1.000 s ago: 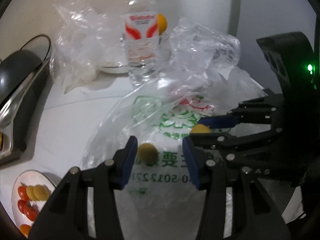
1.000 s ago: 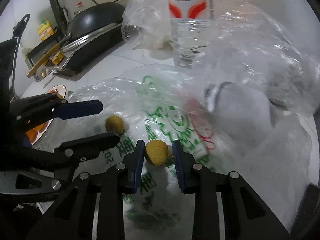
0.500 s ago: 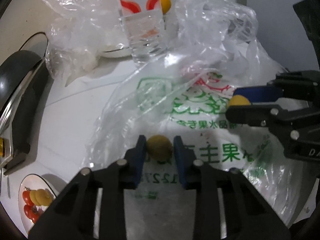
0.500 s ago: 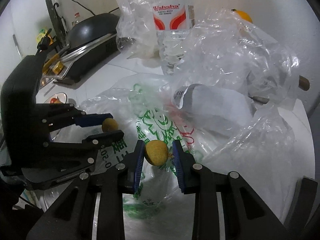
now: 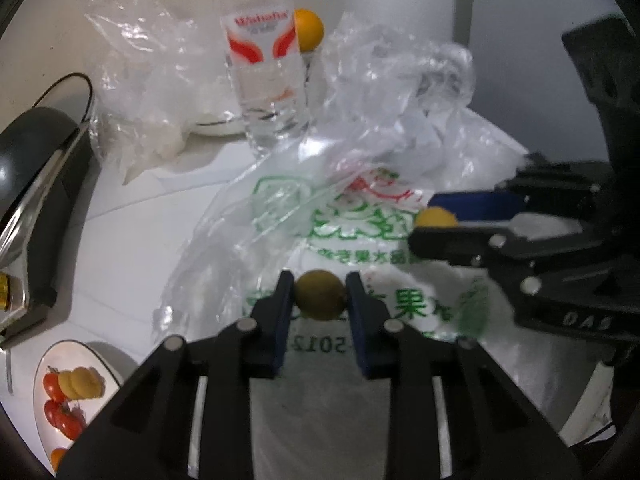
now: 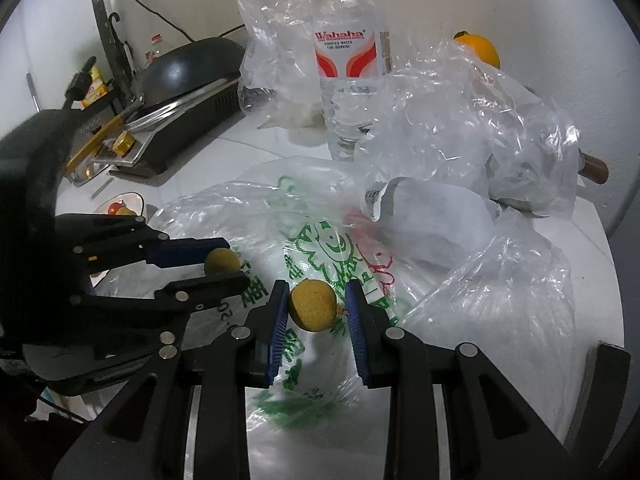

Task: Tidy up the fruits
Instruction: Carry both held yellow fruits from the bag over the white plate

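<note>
My left gripper (image 5: 320,296) is shut on a small yellow-brown round fruit (image 5: 320,294) and holds it above a clear plastic bag with green print (image 5: 352,224). My right gripper (image 6: 316,304) is shut on a second small yellow round fruit (image 6: 312,305) over the same bag (image 6: 320,240). The right gripper and its fruit (image 5: 436,217) show at the right of the left wrist view. The left gripper and its fruit (image 6: 221,261) show at the left of the right wrist view. A white plate (image 5: 104,364) with cherry tomatoes (image 5: 60,408) and yellow fruits (image 5: 80,382) sits at lower left.
A water bottle (image 5: 266,76) stands at the back with an orange (image 5: 308,30) behind it. Crumpled clear bags (image 6: 472,128) lie around it. A black electric griddle (image 6: 184,96) sits at the left. The white counter's rounded edge (image 6: 612,304) is at the right.
The left gripper closed on the small fruit and has lifted it off the bag. The right gripper keeps hold of its fruit and has risen and drawn back.
</note>
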A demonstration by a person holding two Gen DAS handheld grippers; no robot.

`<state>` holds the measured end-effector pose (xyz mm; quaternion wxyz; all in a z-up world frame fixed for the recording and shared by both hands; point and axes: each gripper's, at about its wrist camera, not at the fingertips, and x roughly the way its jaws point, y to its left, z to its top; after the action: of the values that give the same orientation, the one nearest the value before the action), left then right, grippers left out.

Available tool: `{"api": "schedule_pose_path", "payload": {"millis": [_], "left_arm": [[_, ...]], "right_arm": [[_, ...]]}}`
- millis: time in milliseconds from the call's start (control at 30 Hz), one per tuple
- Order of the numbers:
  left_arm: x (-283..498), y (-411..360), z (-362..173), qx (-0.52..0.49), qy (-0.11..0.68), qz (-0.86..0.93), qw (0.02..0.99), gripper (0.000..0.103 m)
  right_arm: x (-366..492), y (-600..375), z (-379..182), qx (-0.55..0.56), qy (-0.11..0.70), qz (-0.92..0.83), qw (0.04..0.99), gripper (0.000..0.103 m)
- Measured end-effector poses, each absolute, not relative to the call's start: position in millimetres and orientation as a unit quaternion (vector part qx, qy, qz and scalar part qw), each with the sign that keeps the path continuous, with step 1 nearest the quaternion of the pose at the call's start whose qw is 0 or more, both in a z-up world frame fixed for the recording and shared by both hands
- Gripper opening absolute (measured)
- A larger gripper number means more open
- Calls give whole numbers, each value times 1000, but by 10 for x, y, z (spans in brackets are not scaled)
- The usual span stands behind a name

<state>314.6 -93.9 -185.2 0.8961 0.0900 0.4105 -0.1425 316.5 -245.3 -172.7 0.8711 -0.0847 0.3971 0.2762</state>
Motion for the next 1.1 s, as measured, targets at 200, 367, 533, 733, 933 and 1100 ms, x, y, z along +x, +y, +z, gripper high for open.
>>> {"api": "schedule_pose_path", "payload": {"millis": [200, 367, 533, 733, 933, 1100], "left_arm": [[2998, -870, -1698, 74, 394, -141, 905, 27], [2893, -782, -1630, 53, 393, -152, 905, 27], [2750, -776, -1536, 52, 381, -161, 909, 27], [2551, -761, -1420, 51, 369, -170, 912, 27], [2348, -665, -1364, 49, 360, -171, 916, 27], [2215, -526, -1377, 43, 359, -163, 918, 27]], "right_arm": [[3016, -2396, -1630, -89, 388, 275, 875, 31], [2866, -2360, -1534, -92, 379, 273, 880, 31], [2748, -2322, -1451, -94, 371, 270, 884, 31], [2587, -2261, -1356, -98, 361, 269, 888, 31], [2451, -2201, -1309, -104, 357, 266, 889, 31], [2350, -2120, -1283, -109, 353, 265, 891, 31]]}}
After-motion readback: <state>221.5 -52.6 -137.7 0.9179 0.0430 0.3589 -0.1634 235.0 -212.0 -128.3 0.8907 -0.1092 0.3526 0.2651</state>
